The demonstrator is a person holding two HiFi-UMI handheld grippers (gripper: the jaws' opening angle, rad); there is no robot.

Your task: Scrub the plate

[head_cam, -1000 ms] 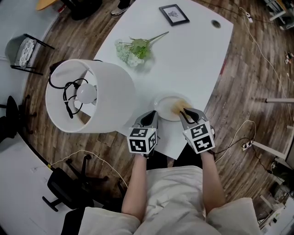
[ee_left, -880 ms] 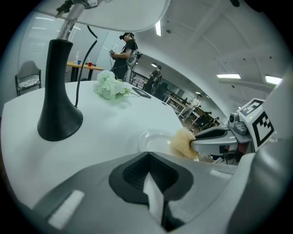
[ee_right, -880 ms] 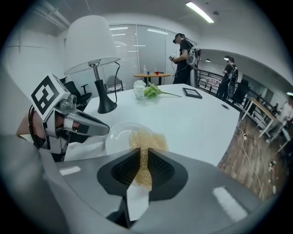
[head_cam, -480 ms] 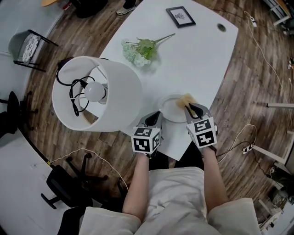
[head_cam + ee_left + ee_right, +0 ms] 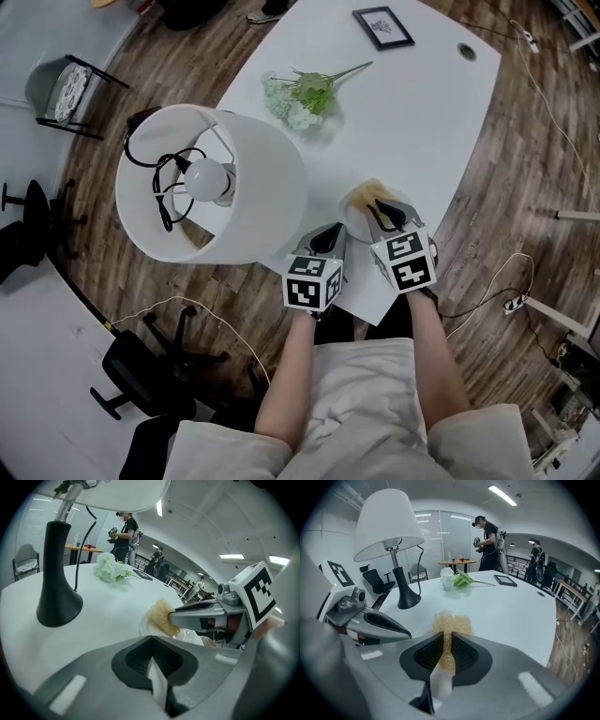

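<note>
A small white plate (image 5: 352, 218) lies near the front edge of the white table (image 5: 412, 112), mostly hidden under both grippers. My right gripper (image 5: 380, 214) is shut on a tan mesh sponge (image 5: 368, 194), which rests on the plate's far side. The sponge (image 5: 450, 623) bulges out past the right gripper (image 5: 446, 637). My left gripper (image 5: 330, 236) sits at the plate's near-left rim, its jaws closed on it. In the left gripper view the plate (image 5: 190, 637) runs in behind the left gripper (image 5: 152, 641), with the sponge (image 5: 161, 617) just beyond.
A table lamp with a big white shade (image 5: 211, 183) and black base (image 5: 58, 602) stands close on the left. Farther back lie a bunch of white flowers (image 5: 305, 97) and a black picture frame (image 5: 382, 26). People stand across the room (image 5: 490, 541).
The right gripper has swept the sponge from the plate's middle out to its far rim and a little leftward. The left gripper has stayed at the near rim. The head view has shifted.
</note>
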